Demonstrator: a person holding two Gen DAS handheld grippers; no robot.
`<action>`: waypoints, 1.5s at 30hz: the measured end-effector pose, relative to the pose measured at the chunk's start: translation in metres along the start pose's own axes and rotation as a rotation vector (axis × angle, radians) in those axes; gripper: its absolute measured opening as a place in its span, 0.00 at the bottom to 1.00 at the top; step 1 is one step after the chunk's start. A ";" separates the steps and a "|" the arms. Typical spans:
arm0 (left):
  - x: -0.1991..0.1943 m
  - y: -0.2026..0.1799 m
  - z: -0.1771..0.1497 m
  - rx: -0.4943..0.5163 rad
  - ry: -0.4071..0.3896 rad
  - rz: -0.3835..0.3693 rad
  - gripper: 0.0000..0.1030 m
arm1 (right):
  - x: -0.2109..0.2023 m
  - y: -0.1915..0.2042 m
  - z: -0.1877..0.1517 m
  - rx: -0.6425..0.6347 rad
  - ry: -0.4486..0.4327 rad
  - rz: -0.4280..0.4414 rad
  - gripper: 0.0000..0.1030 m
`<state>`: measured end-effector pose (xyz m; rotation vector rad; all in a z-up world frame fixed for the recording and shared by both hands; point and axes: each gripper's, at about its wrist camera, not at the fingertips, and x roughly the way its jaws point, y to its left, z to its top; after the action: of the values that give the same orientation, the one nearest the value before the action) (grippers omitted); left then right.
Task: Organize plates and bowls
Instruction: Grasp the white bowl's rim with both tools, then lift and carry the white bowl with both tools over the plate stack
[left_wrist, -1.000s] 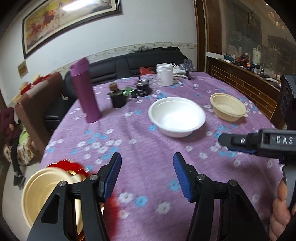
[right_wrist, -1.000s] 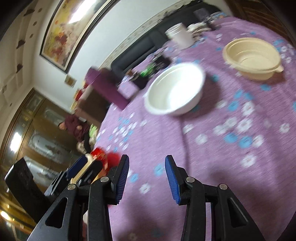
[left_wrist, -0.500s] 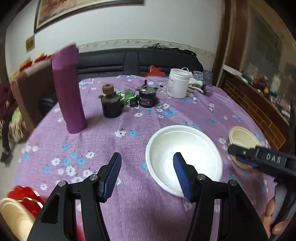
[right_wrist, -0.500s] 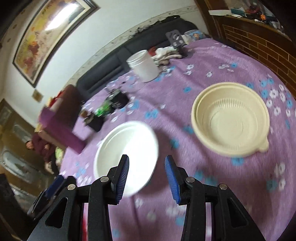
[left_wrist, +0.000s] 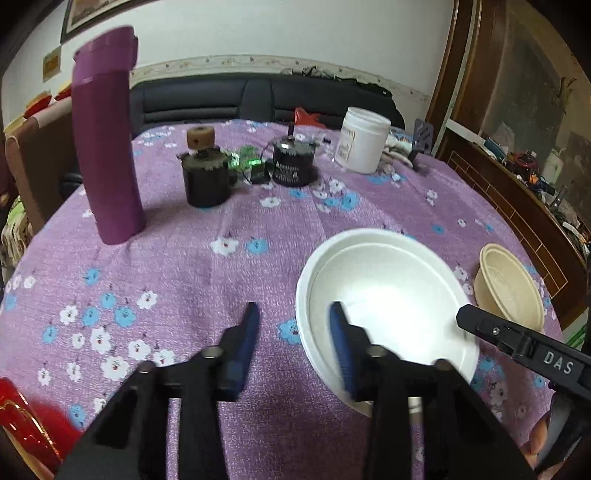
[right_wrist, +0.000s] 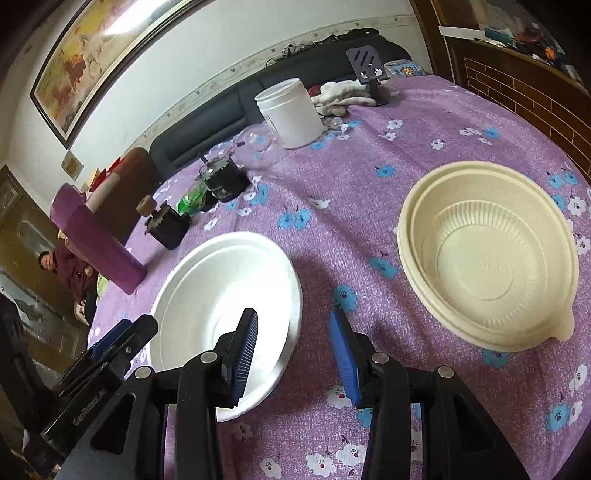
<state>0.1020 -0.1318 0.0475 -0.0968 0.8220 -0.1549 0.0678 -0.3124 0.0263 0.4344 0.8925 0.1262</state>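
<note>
A white bowl (left_wrist: 388, 295) sits on the purple flowered tablecloth (left_wrist: 192, 273); it also shows in the right wrist view (right_wrist: 221, 306). A cream plastic bowl (right_wrist: 487, 254) sits to its right, small in the left wrist view (left_wrist: 511, 284). My left gripper (left_wrist: 293, 325) is open and straddles the white bowl's near left rim, right finger over the inside. My right gripper (right_wrist: 293, 332) is open and empty, straddling the white bowl's right rim, left finger over the bowl. The cream bowl lies apart to its right.
A tall purple flask (left_wrist: 107, 136) stands at the left. Two black cups (left_wrist: 207, 177), a white jar (left_wrist: 364, 140), cloths (right_wrist: 343, 94) and a phone stand (right_wrist: 367, 70) are at the back. A red object (left_wrist: 26, 424) lies near left. A sofa is behind.
Both grippers moved forward over the table to the white bowl. The left one now straddles its rim. The right view swung from the left side toward both bowls.
</note>
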 end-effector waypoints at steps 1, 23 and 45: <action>0.003 -0.001 -0.001 0.008 0.008 -0.002 0.24 | 0.001 0.000 -0.001 -0.003 0.002 0.001 0.41; -0.010 -0.027 -0.019 0.154 -0.066 0.105 0.16 | -0.008 0.015 -0.016 -0.094 -0.031 -0.011 0.22; -0.026 -0.031 -0.025 0.182 -0.138 0.201 0.20 | -0.020 0.037 -0.026 -0.212 -0.092 -0.017 0.22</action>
<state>0.0628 -0.1589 0.0535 0.1448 0.6720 -0.0327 0.0379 -0.2768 0.0420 0.2333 0.7832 0.1821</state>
